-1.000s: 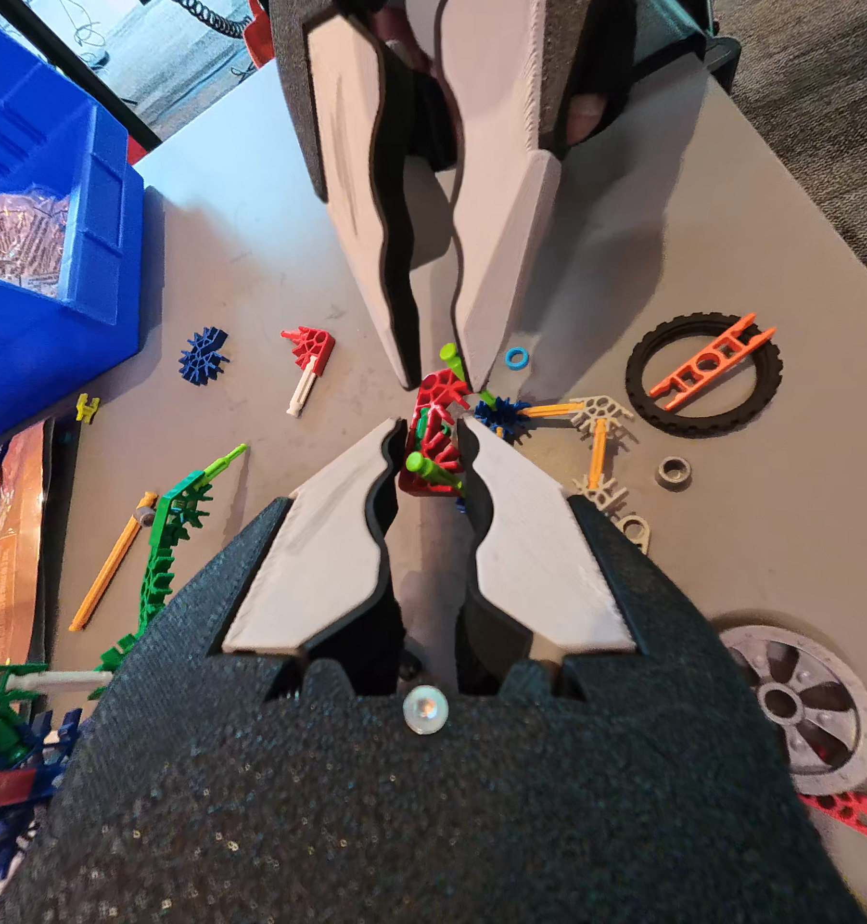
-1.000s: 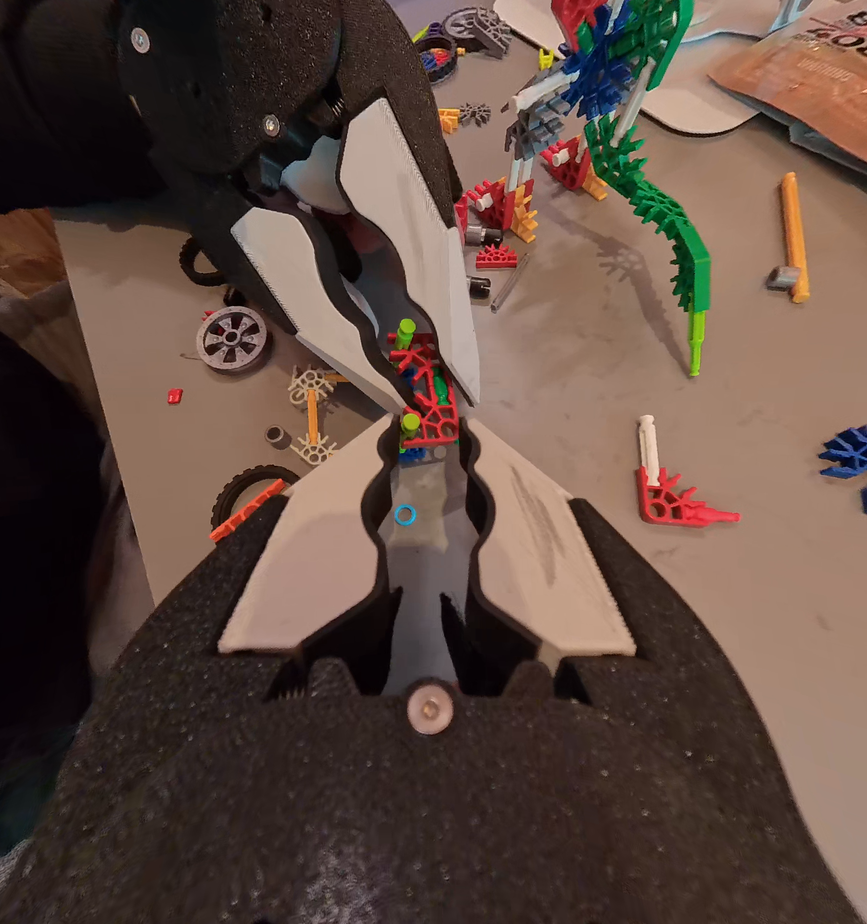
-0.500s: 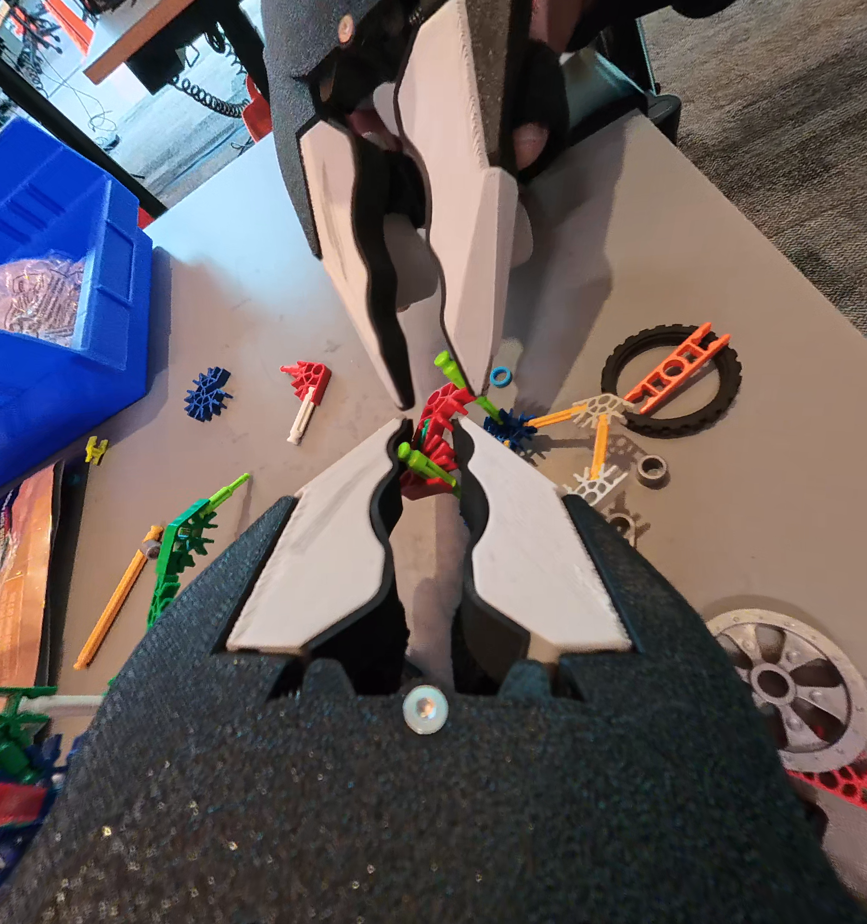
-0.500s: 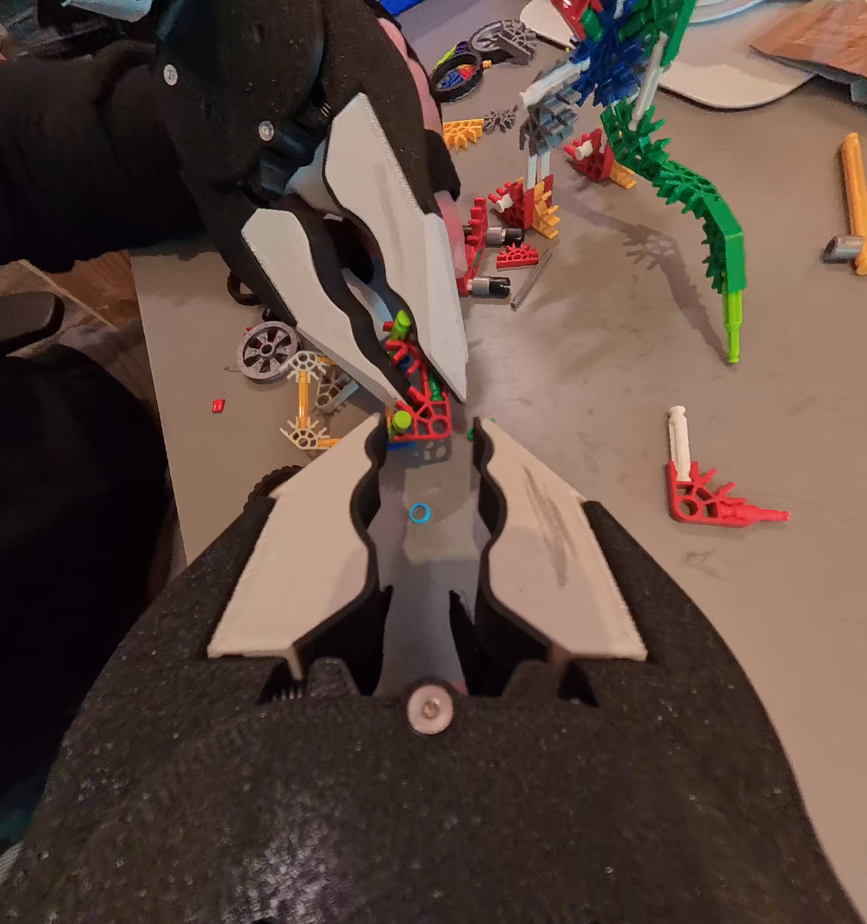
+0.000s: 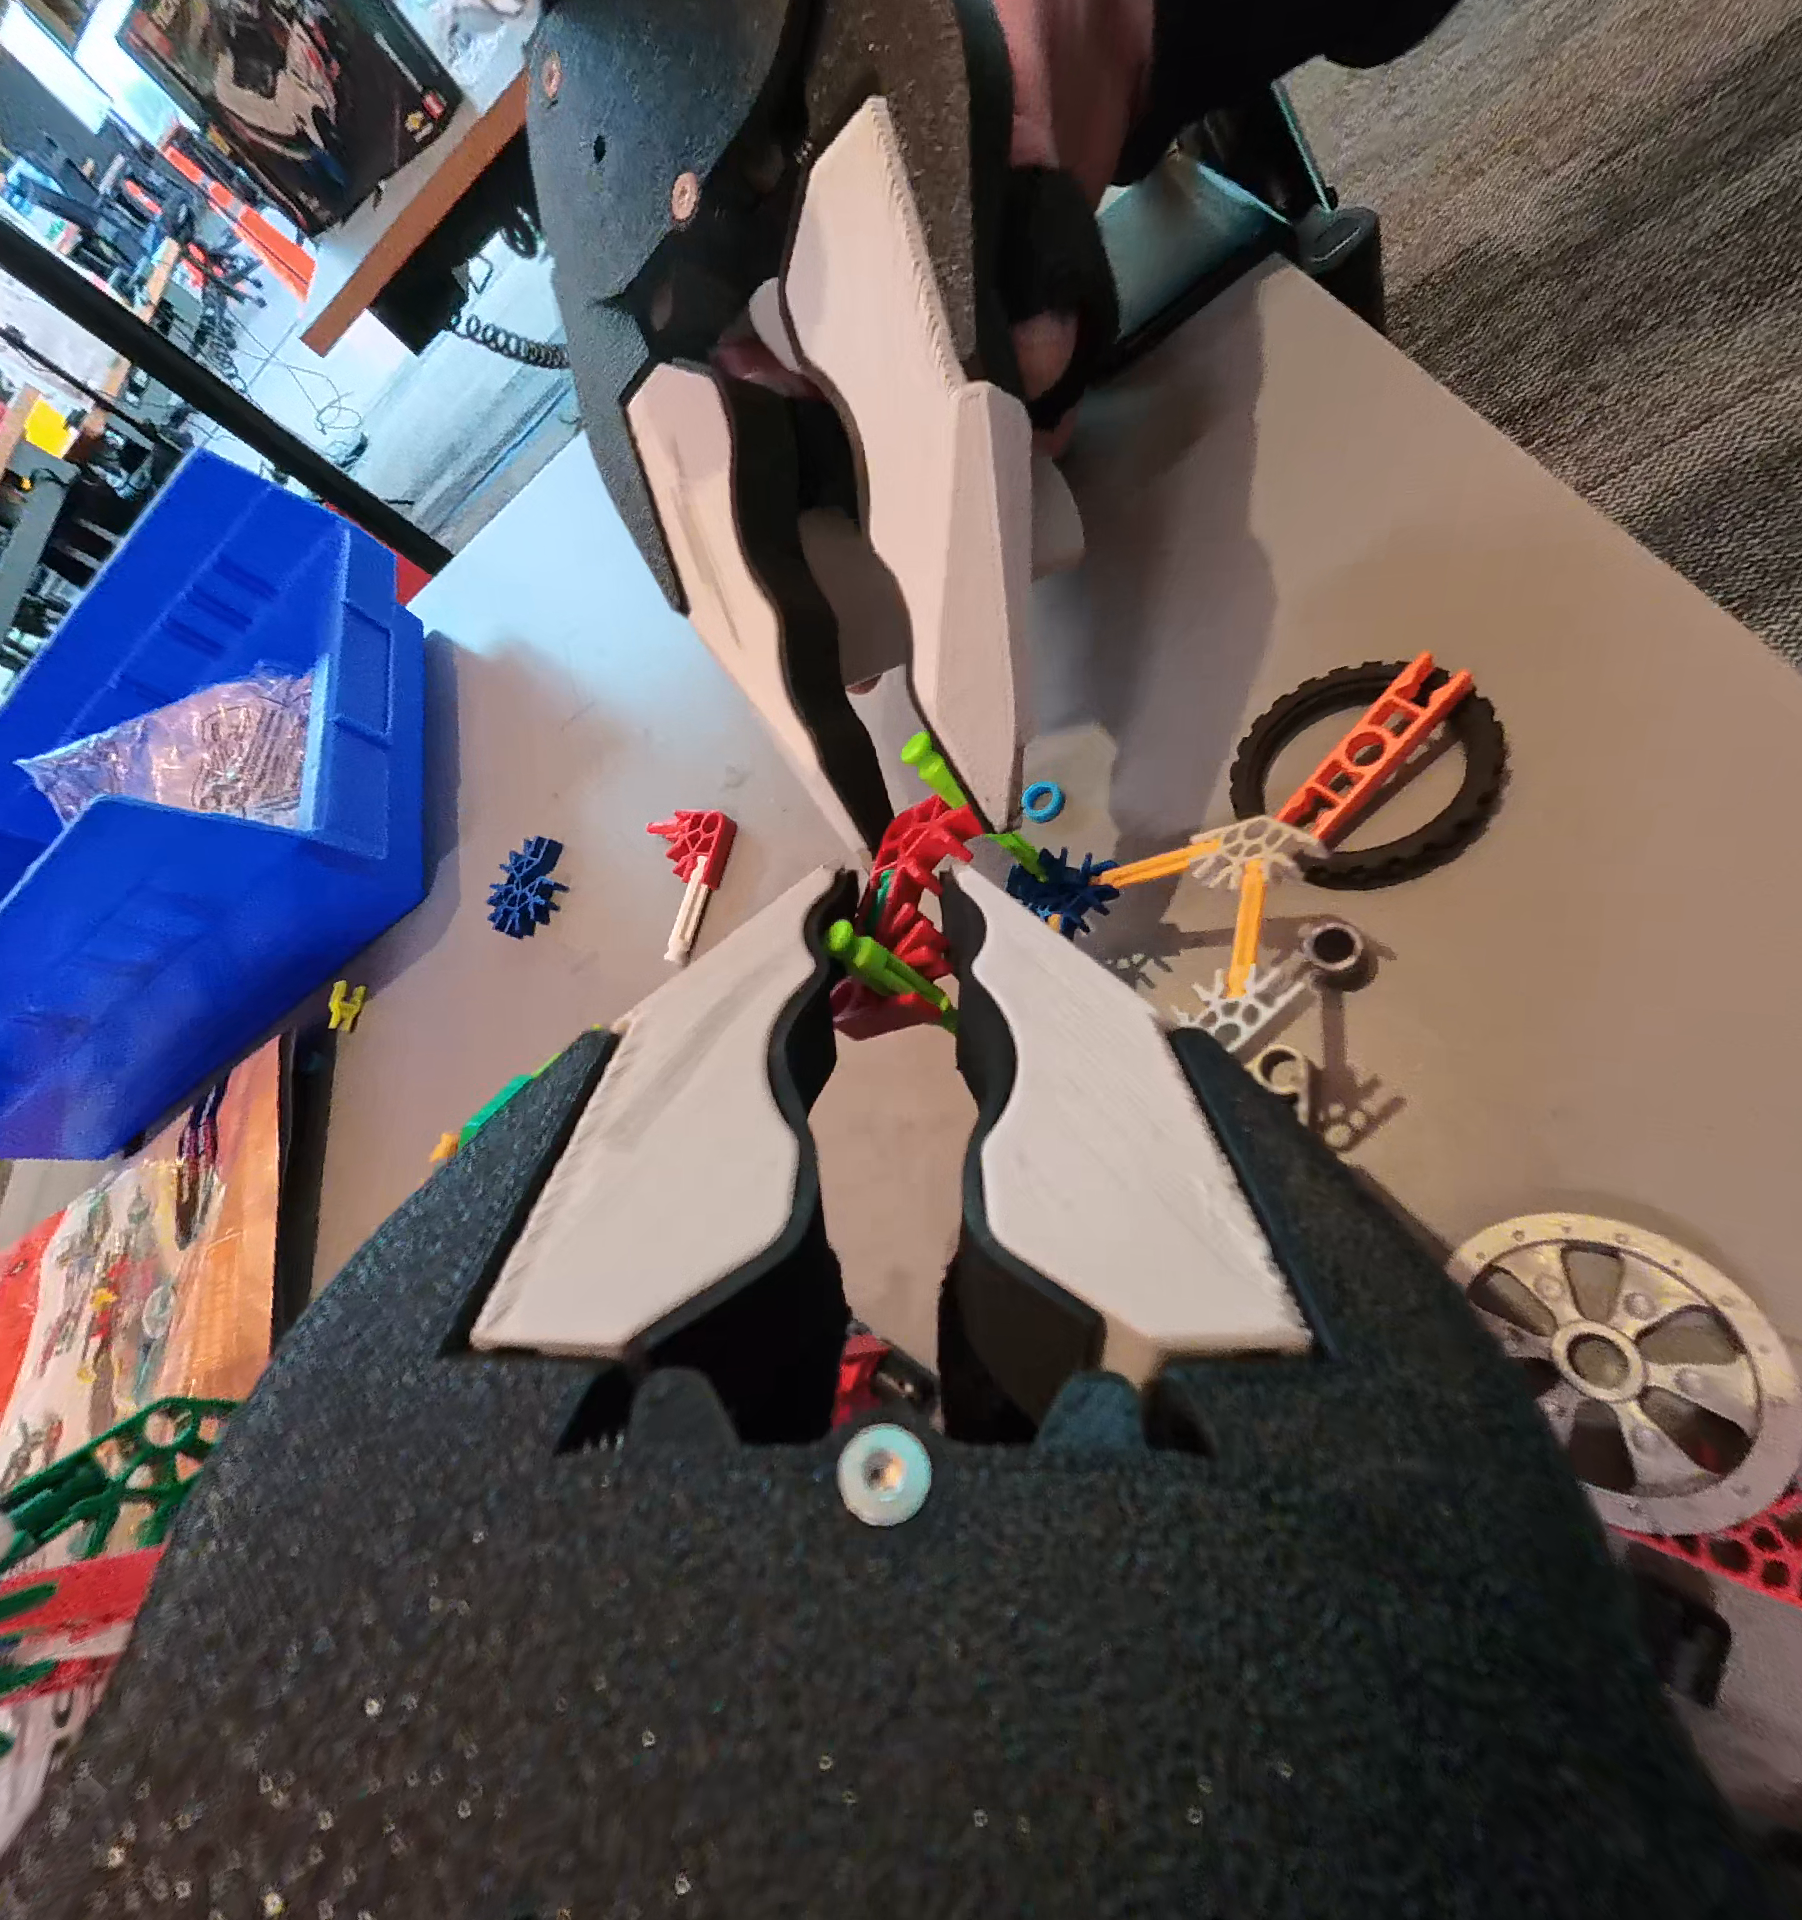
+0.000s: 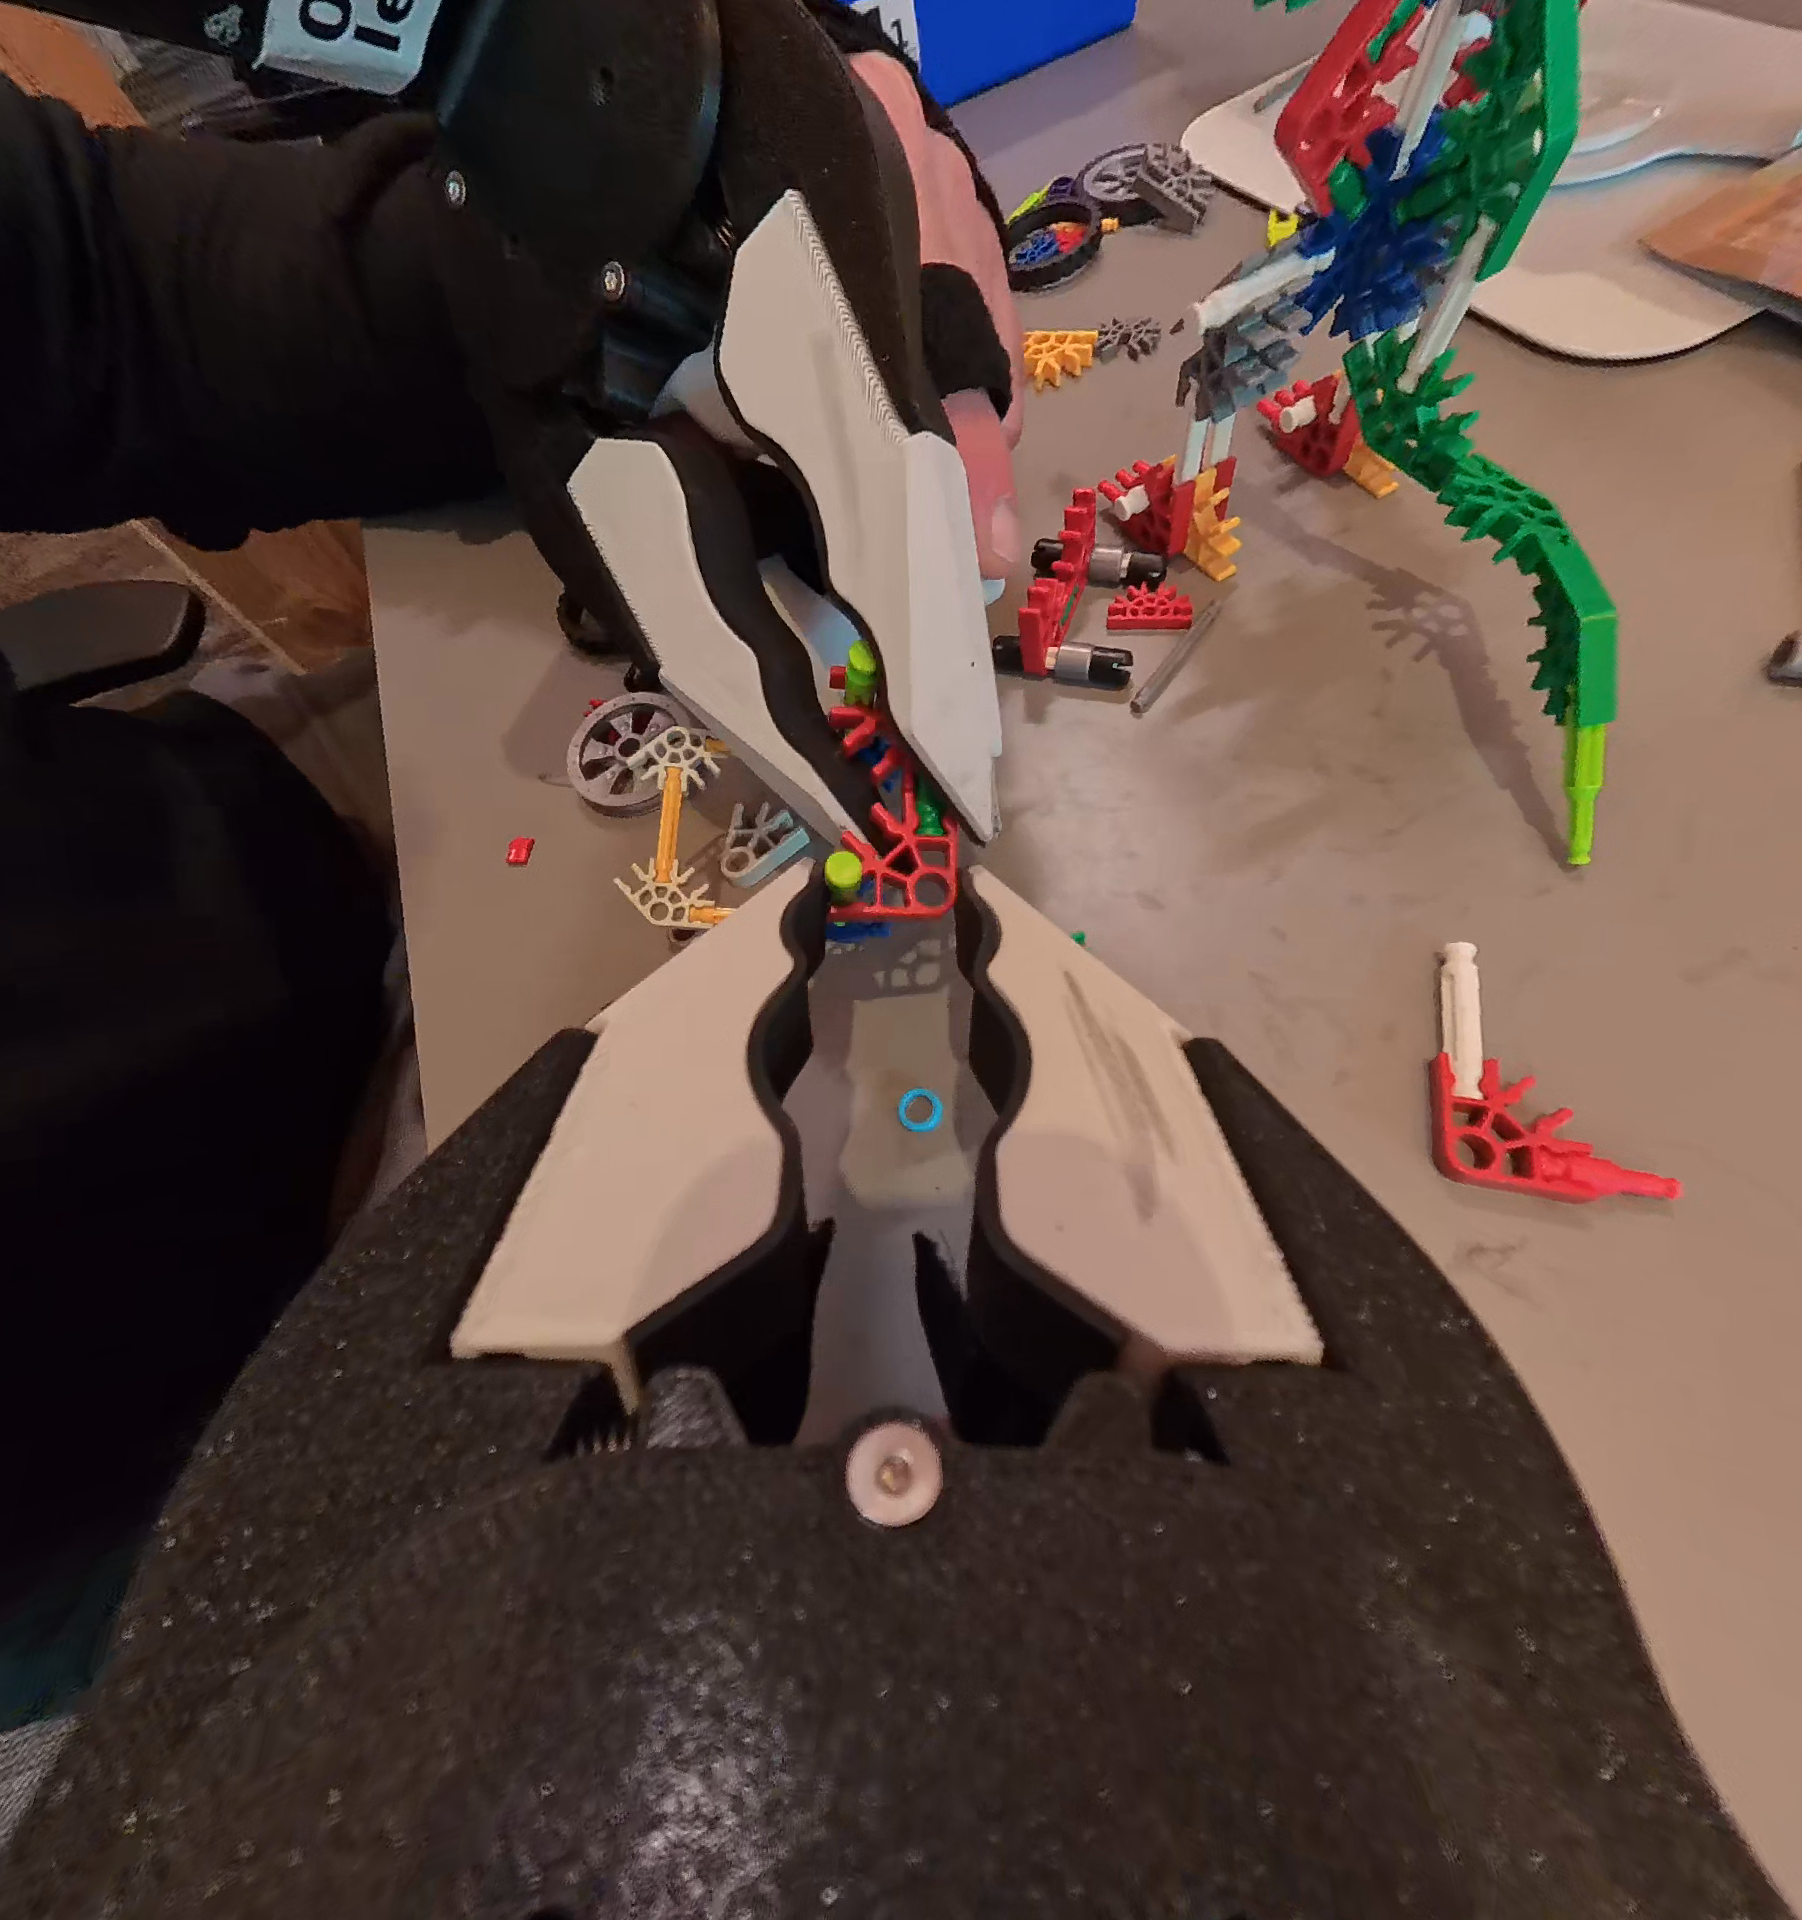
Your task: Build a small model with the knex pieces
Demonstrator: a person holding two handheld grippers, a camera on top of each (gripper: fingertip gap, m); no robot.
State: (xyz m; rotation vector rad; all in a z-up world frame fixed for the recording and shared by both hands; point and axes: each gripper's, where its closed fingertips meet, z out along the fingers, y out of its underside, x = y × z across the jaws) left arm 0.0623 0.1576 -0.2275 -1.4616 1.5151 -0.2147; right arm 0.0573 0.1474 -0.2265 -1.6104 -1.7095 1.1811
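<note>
Red-and-green connector cluster [image 5: 902,935] pinched mid-frame by left hand-held gripper [image 5: 892,904], lifted clear of the grey bench [image 5: 1499,499] probably so right hand-held gripper [image 6: 886,904], tips parted and just touching the near end, gets room to work.

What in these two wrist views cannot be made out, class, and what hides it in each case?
- Red and green piece cluster, left wrist view: both claws cover its sides, so the contact points are hidden.
- Green and blue model, right wrist view: its top is cut off by the upper edge.
- Clear bag in the blue bin, left wrist view: contents too blurred to identify.
</note>
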